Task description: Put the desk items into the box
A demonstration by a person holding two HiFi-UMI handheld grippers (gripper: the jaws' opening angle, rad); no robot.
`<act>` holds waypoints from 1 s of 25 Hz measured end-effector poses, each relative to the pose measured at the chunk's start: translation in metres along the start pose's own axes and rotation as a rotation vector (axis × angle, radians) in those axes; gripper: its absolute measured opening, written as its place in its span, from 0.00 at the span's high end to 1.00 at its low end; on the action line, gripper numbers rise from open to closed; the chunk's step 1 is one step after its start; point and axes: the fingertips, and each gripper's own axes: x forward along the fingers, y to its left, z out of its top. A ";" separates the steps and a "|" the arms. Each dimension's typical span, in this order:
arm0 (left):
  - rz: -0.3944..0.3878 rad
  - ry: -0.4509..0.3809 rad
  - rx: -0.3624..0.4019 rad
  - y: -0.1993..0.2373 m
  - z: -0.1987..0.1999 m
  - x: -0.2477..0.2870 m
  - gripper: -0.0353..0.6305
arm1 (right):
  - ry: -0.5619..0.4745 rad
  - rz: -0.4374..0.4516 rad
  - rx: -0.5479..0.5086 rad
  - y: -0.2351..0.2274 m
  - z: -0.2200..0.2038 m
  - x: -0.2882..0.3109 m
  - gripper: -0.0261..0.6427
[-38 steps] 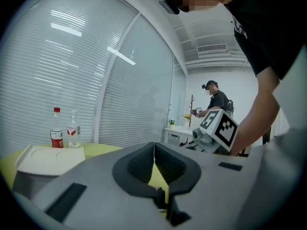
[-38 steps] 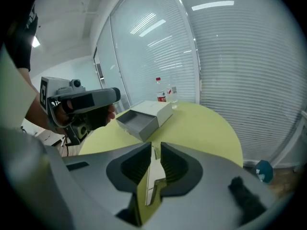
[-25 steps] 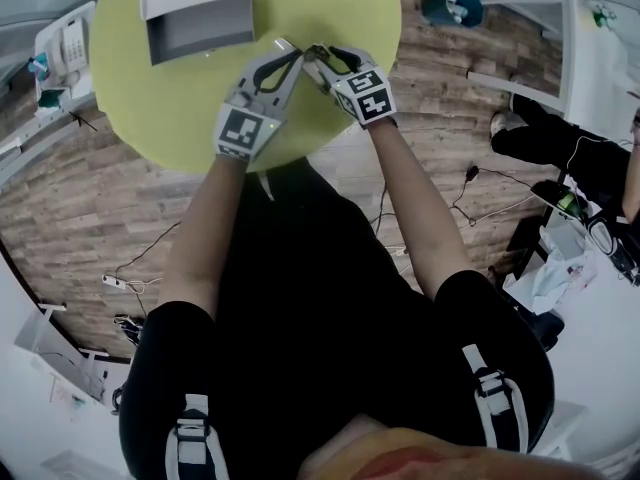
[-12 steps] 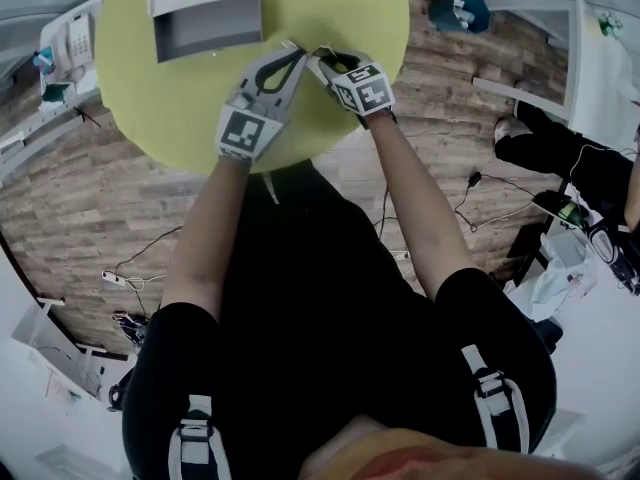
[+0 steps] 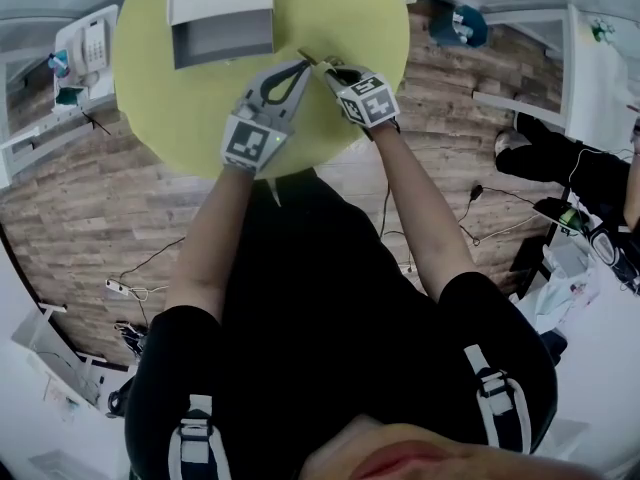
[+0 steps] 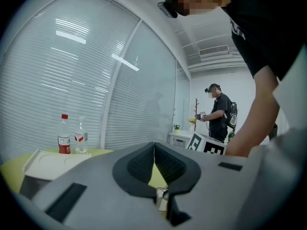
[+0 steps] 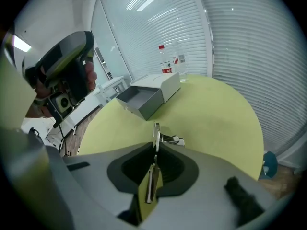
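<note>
A round yellow-green table [image 5: 330, 8] carries an open white and grey box [image 5: 222, 13] at its far side, also visible in the right gripper view as the box [image 7: 148, 97]. My right gripper [image 7: 156, 145] has just been closing and is shut on a thin flat metal item [image 7: 156, 131] that sticks out past its tips. A small pale object [image 7: 171, 139] lies on the table just beyond. In the head view the right gripper [image 5: 325, 66] sits tip to tip with my left gripper [image 5: 301, 65]. The left gripper [image 6: 154, 146] is shut, with nothing showing between its pads.
Two bottles [image 6: 64, 134] stand past the box near the blinds. A side desk with a phone [image 5: 80, 43] is left of the table. Another person [image 6: 218, 111] stands in the background, and someone's legs [image 5: 560, 158] and cables lie on the wood floor at right.
The right gripper's jaws have closed onto the thin metal item. Both grippers stay close together near the table's front edge, and the left one has lifted slightly.
</note>
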 end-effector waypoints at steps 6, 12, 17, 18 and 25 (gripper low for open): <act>0.002 -0.018 0.003 0.001 0.028 -0.015 0.93 | -0.052 -0.032 -0.034 0.004 0.025 -0.040 0.90; 0.030 -0.038 0.032 0.006 0.062 -0.032 0.93 | -0.138 -0.028 -0.049 0.016 0.067 -0.078 0.90; 0.078 -0.053 0.036 0.022 0.082 -0.046 0.93 | -0.198 0.006 -0.080 0.034 0.105 -0.087 0.90; 0.090 -0.057 0.037 0.026 0.085 -0.049 0.93 | -0.202 0.012 -0.094 0.038 0.111 -0.086 0.90; 0.128 -0.067 0.016 0.057 0.087 -0.072 0.93 | -0.217 0.046 -0.170 0.065 0.147 -0.064 0.90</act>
